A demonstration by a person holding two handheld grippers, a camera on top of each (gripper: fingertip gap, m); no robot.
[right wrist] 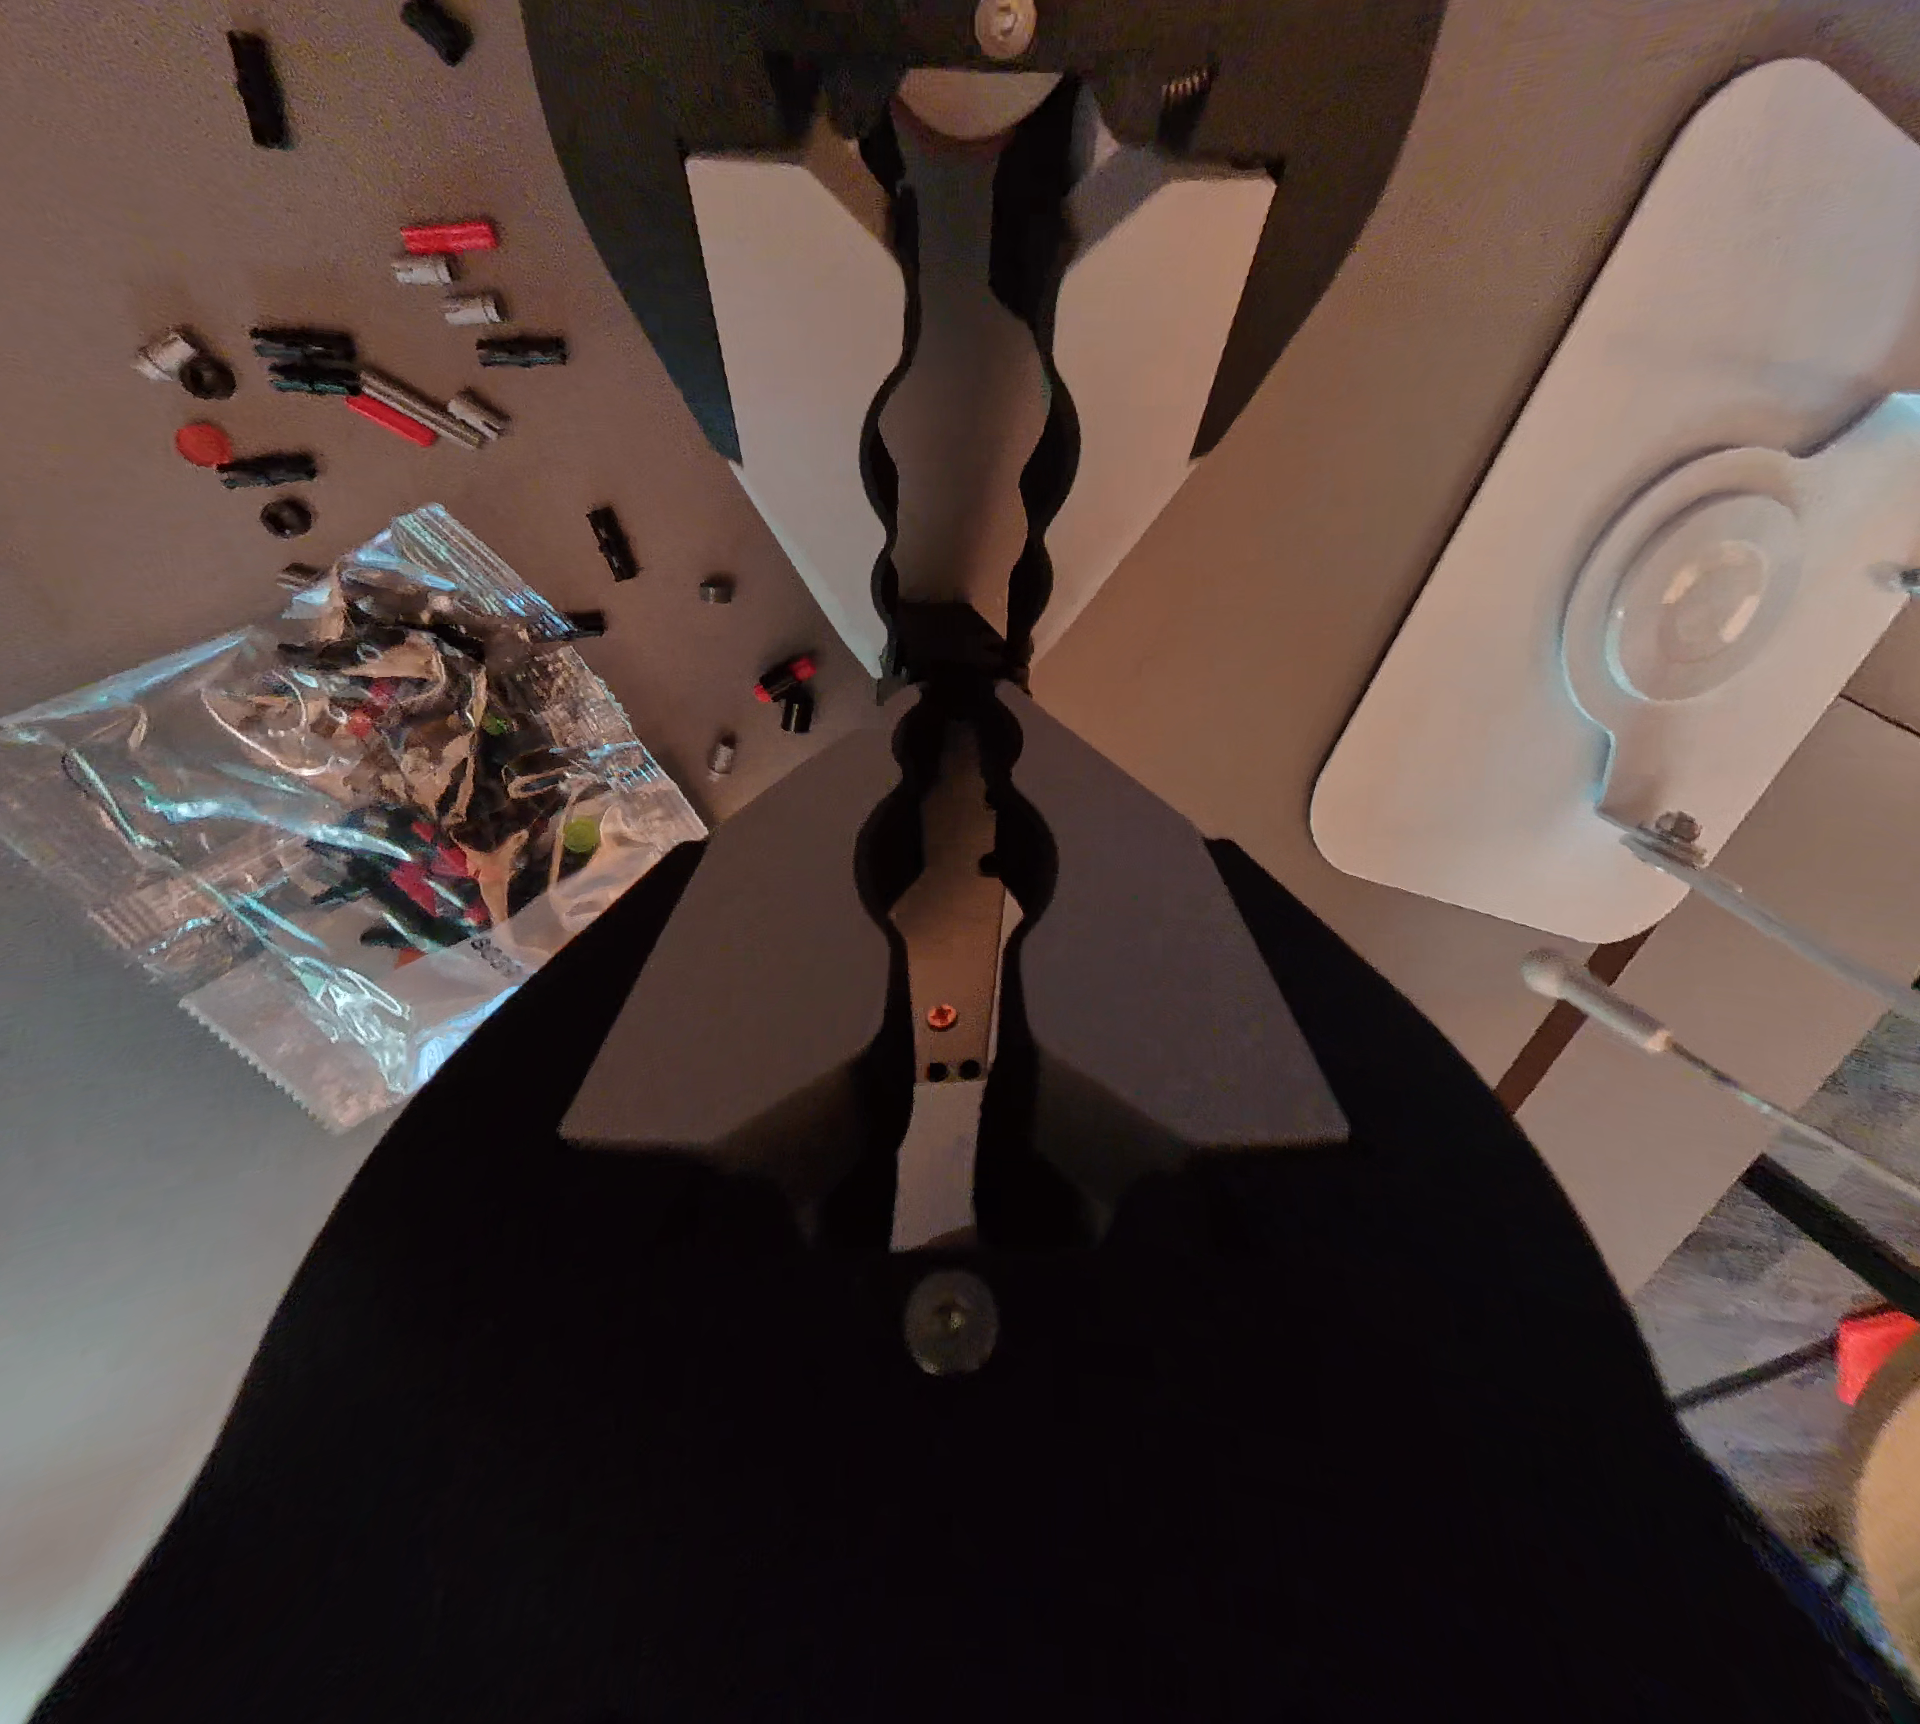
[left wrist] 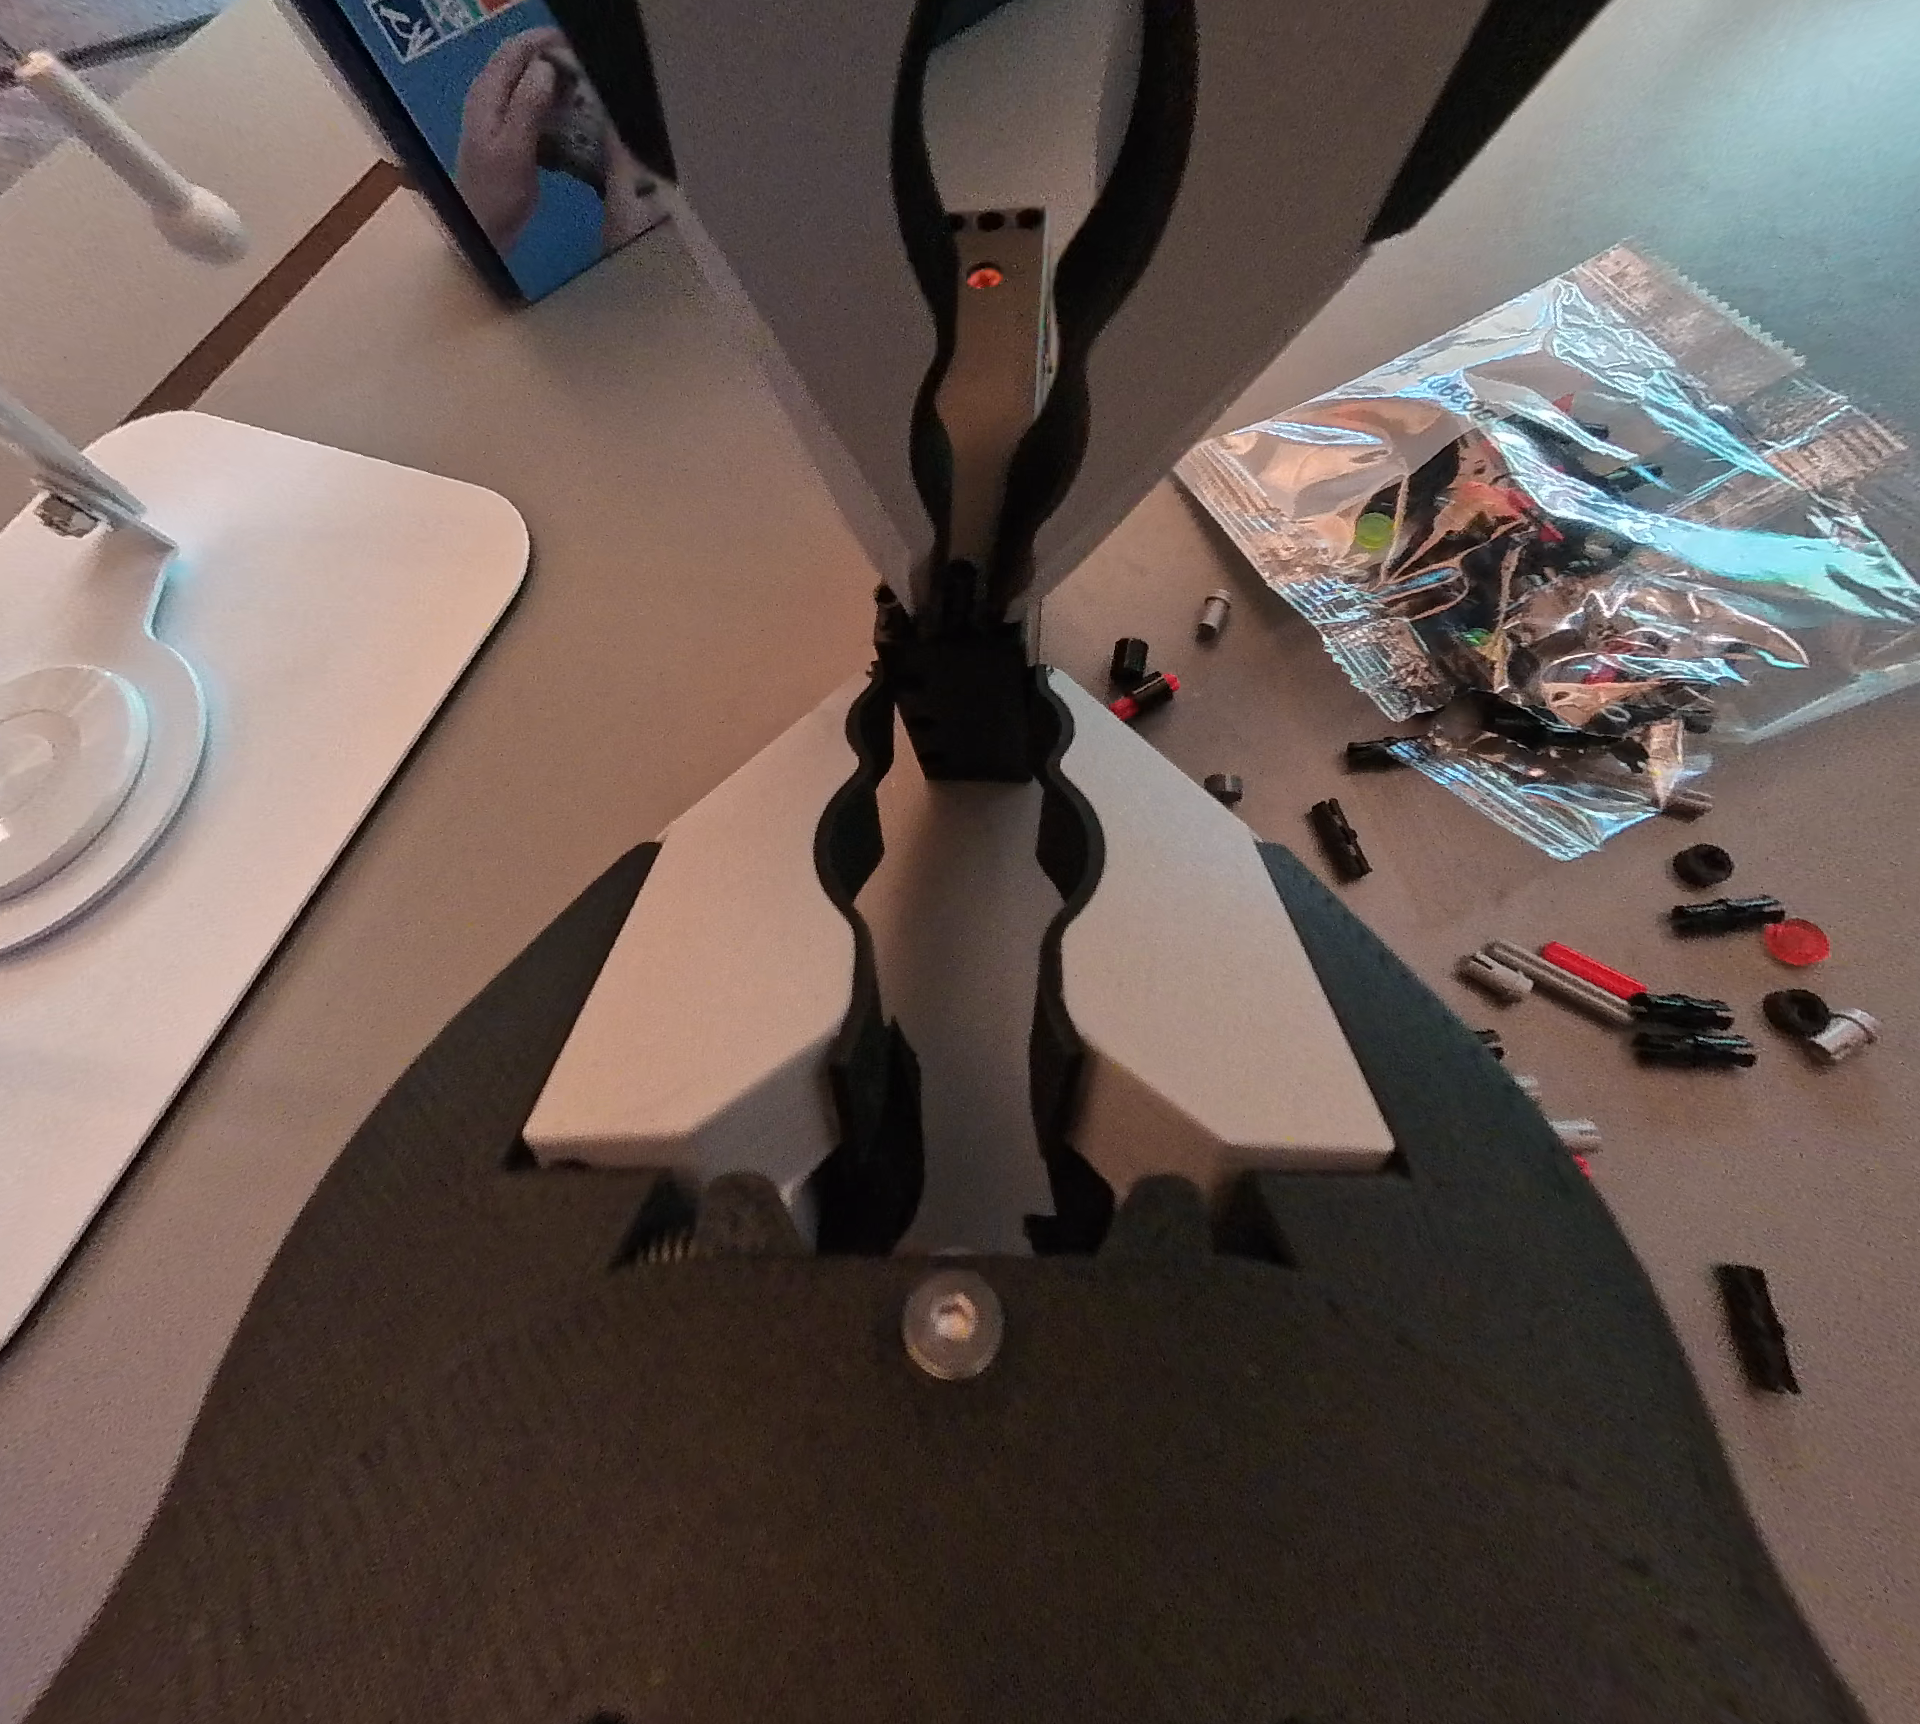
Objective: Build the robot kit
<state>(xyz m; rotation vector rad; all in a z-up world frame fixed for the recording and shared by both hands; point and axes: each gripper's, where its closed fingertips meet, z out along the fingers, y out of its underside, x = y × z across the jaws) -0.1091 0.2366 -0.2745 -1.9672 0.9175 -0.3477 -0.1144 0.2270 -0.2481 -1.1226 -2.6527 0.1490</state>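
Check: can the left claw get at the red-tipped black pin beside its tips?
Probably not yet. The pin lies uncovered close by, but the left claw is shut on a black piece, tip to tip with the right claw's grey beam.

Grey-beige table. Crinkled clear plastic bag of small parts lies on it. Loose black, red, grey pins scattered just beside bag. White stand base well apart from bag. Blue box stands beyond.

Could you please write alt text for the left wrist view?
Two tools meet tip to tip over a grey table, both pinching a small black part. A torn clear bag and loose pegs lie right; a white stand base left.
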